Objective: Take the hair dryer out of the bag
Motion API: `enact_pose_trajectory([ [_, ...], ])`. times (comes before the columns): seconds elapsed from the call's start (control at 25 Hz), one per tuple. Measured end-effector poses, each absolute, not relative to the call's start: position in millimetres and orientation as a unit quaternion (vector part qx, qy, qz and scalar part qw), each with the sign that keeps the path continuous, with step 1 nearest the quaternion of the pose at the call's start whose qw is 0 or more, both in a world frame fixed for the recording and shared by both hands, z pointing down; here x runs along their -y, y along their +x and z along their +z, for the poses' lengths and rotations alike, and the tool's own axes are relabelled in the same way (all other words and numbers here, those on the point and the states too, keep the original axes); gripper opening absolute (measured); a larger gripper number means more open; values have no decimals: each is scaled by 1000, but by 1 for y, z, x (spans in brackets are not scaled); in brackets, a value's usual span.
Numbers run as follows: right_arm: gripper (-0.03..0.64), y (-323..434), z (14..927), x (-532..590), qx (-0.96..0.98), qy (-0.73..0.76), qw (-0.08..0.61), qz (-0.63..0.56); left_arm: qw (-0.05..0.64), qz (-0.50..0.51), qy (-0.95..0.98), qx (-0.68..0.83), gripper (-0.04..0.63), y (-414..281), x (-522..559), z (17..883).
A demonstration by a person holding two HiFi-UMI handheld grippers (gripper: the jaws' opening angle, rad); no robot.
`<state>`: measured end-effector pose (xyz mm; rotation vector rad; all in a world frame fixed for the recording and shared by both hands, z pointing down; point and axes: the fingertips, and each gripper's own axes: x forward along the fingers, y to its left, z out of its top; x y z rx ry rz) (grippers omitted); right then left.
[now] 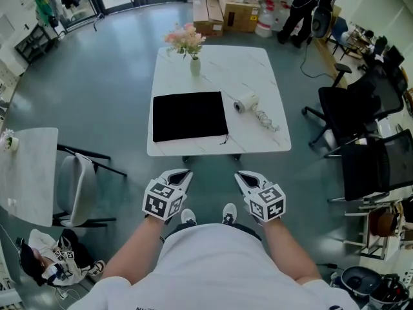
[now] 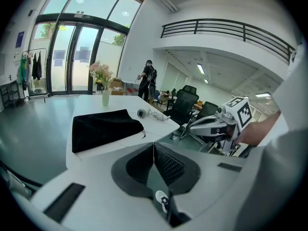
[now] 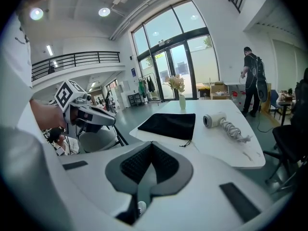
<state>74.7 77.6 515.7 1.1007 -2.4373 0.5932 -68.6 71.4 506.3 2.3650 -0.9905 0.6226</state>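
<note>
A flat black drawstring bag [image 1: 189,115] lies on the white table [image 1: 258,141], left of centre. The white hair dryer [image 1: 246,103] lies outside the bag on the table's right side, its coiled cord [image 1: 266,119] trailing toward the front. The bag [image 2: 103,127] and the dryer [image 2: 141,113] also show in the left gripper view, and the bag [image 3: 170,124] and the dryer [image 3: 215,120] in the right gripper view. My left gripper [image 1: 184,175] and right gripper [image 1: 242,176] hang side by side short of the table's near edge, both shut and empty.
A vase of pink flowers [image 1: 190,47] stands at the table's far edge. Black office chairs [image 1: 361,118] crowd the right side. A smaller white table [image 1: 26,173] and a chair [image 1: 77,189] stand at left. A person [image 1: 310,5] stands far behind by cardboard boxes [image 1: 226,8].
</note>
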Motion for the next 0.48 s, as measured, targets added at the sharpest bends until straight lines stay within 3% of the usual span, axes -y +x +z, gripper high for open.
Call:
enact_pose_trajectory([
  [0.48,15,76,516,-85,872,395,198,212,246,226,869,365,18,-68,-73,505],
])
